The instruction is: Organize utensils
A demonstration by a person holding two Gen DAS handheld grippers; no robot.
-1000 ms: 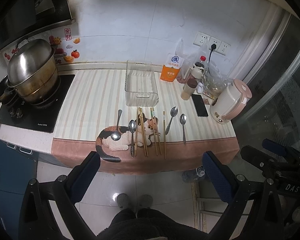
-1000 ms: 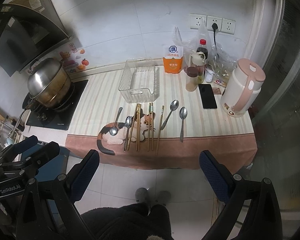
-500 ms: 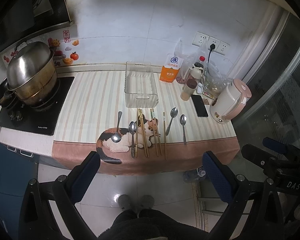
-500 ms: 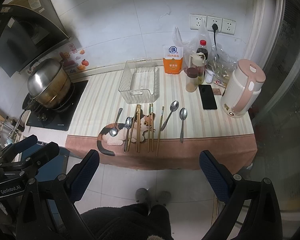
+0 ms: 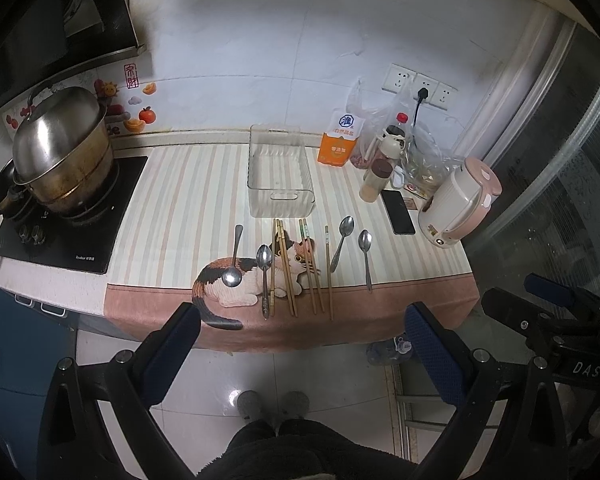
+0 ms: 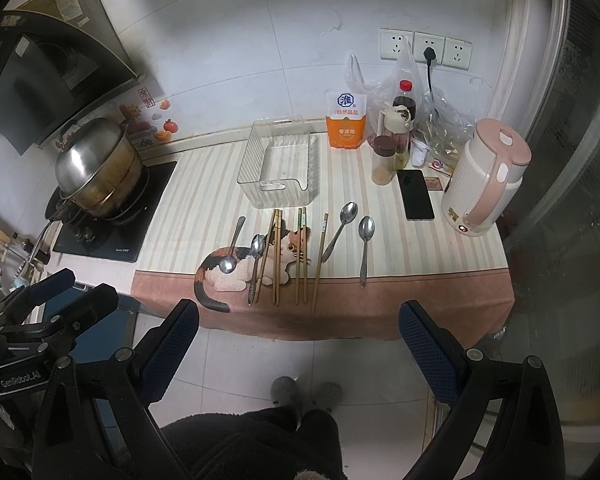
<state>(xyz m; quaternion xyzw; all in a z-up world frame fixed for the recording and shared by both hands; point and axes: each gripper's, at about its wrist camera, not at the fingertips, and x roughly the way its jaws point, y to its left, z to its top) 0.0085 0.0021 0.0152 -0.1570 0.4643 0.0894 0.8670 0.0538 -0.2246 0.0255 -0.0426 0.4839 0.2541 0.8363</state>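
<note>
You hold both grippers, left [image 5: 300, 344] and right [image 6: 298, 344], fingers spread and empty, back from the counter [image 5: 180, 208] where spoons [image 5: 365, 254] and chopsticks [image 5: 286, 268] lie before a clear bin [image 5: 280, 176].

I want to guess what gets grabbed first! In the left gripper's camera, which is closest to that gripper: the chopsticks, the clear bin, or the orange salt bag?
1. Chopsticks, at the counter's front edge, nearest the left gripper.
2. Clear bin, just behind them, mid-counter.
3. Orange salt bag, back by the wall, to the right.
</note>
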